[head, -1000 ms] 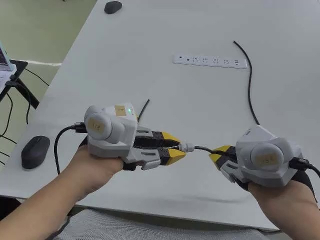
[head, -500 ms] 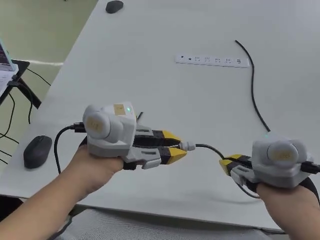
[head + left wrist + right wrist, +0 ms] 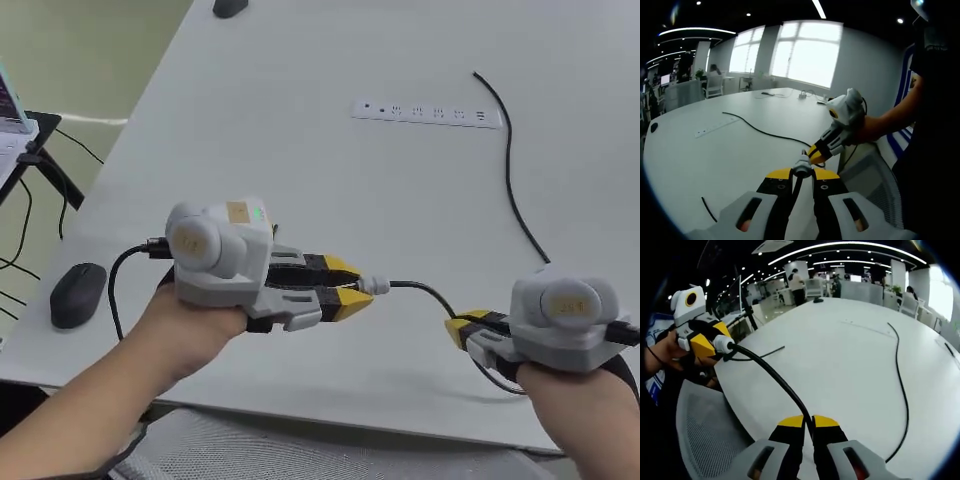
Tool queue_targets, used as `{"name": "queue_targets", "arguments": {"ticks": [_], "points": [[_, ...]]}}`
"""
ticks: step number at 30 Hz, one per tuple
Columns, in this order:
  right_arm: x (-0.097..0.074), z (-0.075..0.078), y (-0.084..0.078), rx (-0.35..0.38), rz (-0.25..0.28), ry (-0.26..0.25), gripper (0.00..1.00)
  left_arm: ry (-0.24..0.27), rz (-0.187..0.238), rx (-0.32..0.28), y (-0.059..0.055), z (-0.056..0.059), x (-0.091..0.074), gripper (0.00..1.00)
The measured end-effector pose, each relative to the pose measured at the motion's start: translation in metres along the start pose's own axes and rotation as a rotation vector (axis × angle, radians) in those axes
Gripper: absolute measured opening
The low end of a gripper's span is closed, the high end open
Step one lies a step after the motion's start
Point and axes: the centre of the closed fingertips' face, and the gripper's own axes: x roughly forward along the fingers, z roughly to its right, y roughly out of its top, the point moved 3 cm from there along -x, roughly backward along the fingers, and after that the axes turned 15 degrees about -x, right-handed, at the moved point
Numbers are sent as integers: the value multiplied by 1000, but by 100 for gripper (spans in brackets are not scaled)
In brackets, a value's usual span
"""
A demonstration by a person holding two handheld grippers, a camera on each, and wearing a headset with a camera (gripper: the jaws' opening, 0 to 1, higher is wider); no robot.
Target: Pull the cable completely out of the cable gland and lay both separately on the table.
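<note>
Head view looks down on a large white table, with a white power strip lying flat on it toward the far side. This strip serves as the marker for everything else. A long black cord starts just right of the strip's right end and curves toward the person. A grey mesh chair sits under the table's near edge, well nearer than the strip.

Near that edge, well on the near side of the strip and to its left, a hand holds the left gripper. Its yellow-tipped jaws are pressed together on the cable gland, a small white fitting that sticks out past the tips. The right gripper is held nearer than the strip's right end. Its jaws are closed and pinch the cable between the tips, as the right gripper view shows plainly.

A dark mouse rests on the table far left of the strip, by the table's left edge.

The thin black cable still enters the gland and arcs across the gap between the two grippers. Both are held up off the tabletop, on the near side of the strip.
</note>
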Motion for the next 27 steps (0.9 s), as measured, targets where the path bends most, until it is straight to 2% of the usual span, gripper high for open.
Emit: {"name": "queue_targets", "arguments": {"ticks": [10,14,15,19,23,27], "points": [[-5,-4,4,-88,15,-3,1,22,2,-7,1,-5,-3,15],[-8,-6,7,-113,16,10,2,25,2,-7,2,-6,-4,15],[-9,-7,9,-148,9,12,2,27,3,-6,2,-6,-5,15],[-15,-11,17,-203,14,20,4,29,2,-6,1,-6,-6,15],[-23,-22,37,-279,58,20,15,30,-13,-3,-3,-5,-5,15],[-26,-34,57,-354,90,40,18,25,-13,-4,-4,-3,-6,15]]}}
